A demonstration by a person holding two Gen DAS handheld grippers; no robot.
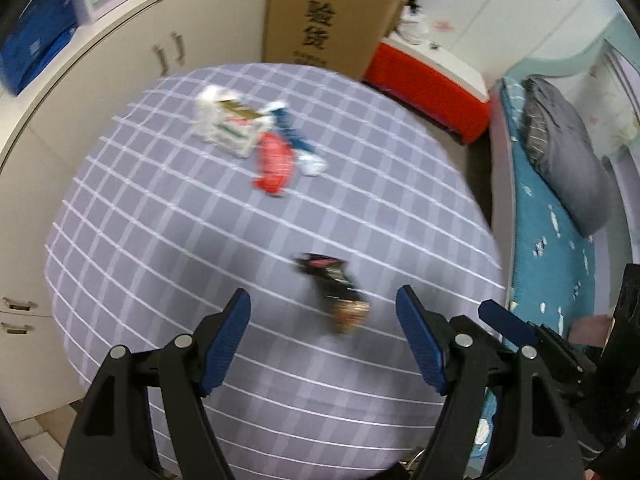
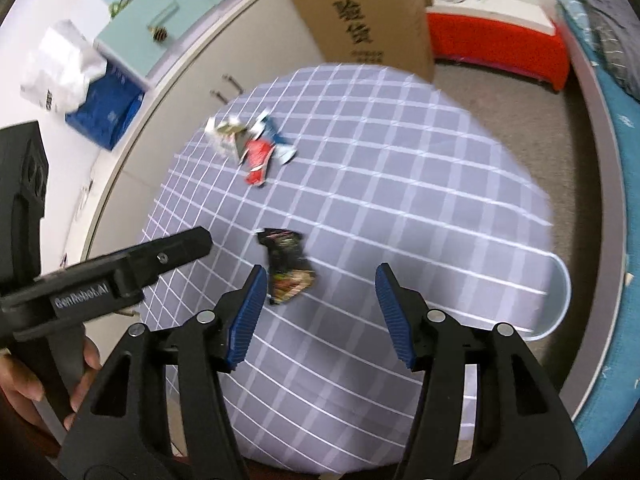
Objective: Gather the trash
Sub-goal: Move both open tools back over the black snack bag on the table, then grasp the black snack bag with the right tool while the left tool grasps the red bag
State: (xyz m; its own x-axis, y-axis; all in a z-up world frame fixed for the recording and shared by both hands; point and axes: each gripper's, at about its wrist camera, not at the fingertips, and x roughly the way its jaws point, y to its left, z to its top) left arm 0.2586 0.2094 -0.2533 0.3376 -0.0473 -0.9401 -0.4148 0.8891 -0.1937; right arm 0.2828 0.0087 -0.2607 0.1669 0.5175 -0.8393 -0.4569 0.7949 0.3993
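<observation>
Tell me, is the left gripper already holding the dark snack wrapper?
No. The left gripper is open above the checked tablecloth, and the dark snack wrapper lies loose on the cloth between its fingers, untouched.

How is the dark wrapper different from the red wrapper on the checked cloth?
The dark wrapper lies alone, close in front of both grippers; the red wrapper lies farther off, in a cluster with white and blue scraps. The dark wrapper is black with a brownish end; the red wrapper is bright red. Both are crumpled and rest on the cloth, neither held.
</observation>
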